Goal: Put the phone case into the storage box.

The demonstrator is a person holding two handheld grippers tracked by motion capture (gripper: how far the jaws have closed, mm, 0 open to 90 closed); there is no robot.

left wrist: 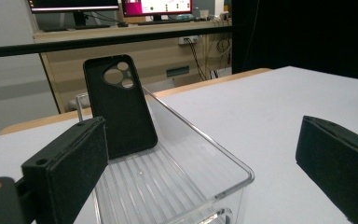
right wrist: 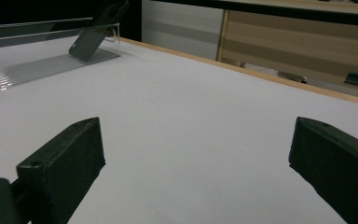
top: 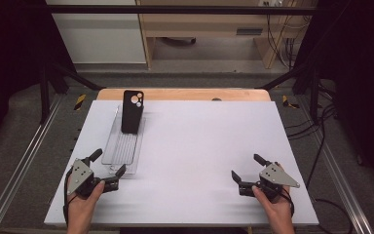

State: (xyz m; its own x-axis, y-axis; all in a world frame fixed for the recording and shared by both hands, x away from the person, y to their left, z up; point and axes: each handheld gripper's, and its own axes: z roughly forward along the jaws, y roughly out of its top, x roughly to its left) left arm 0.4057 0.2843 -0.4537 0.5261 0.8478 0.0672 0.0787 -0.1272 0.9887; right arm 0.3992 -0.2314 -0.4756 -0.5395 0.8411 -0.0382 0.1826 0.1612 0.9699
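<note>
High view: black phone case (top: 132,111) stands tilted inside the clear tray (top: 118,151), leaning on the tray's far end wall. Left gripper (top: 108,167), jaws spread wide, sits just at the tray's near end, holding nothing. Right gripper (top: 246,172), jaws also spread, rests well apart from the tray on the white table (top: 199,141).

A pale wooden desk (top: 209,29) fills the upper centre, cables (top: 283,44) at upper right, grey floor (top: 24,122) along both sides.
</note>
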